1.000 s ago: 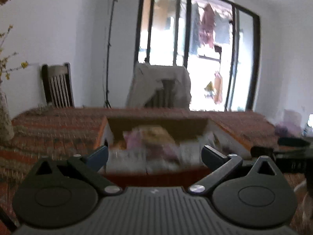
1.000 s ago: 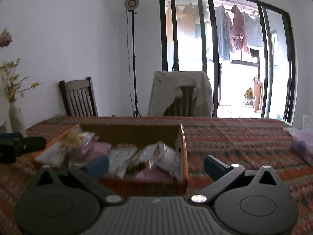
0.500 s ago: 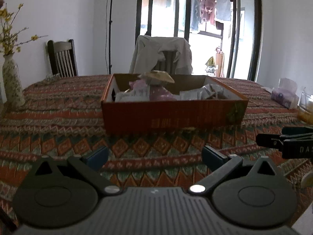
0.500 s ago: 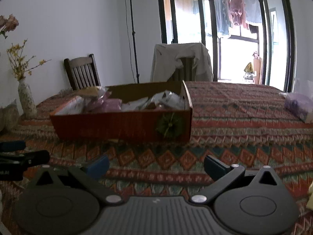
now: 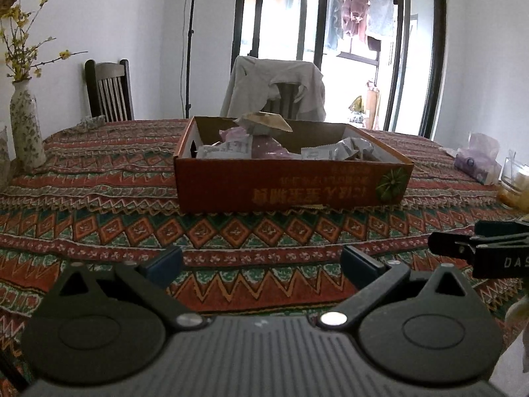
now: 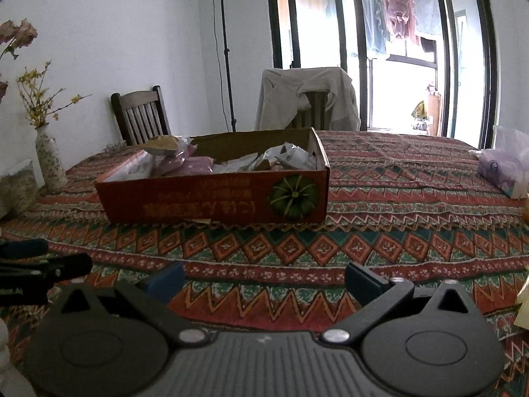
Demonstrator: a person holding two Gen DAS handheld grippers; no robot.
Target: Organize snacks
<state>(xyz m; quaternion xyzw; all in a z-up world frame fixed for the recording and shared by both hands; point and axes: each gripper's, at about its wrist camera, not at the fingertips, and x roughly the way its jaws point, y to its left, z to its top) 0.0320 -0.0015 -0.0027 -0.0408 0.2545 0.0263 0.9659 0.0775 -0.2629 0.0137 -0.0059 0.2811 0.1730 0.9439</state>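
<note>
An orange cardboard box (image 5: 291,183) with a pumpkin picture stands on the patterned tablecloth; it also shows in the right wrist view (image 6: 215,198). Several wrapped snack packets (image 5: 261,142) lie piled inside it, also seen in the right wrist view (image 6: 284,158). My left gripper (image 5: 261,261) is open and empty, low over the cloth, well in front of the box. My right gripper (image 6: 264,278) is open and empty, also in front of the box. Each gripper shows at the edge of the other's view.
A flowered vase (image 5: 26,132) stands at the table's left edge. A tissue pack (image 6: 506,168) and a glass (image 5: 512,172) sit at the right. Two chairs (image 6: 142,115) stand behind the table, one draped with a jacket (image 5: 274,86).
Both grippers have pulled back and down from just above the box to the near part of the table. Both stay open and empty.
</note>
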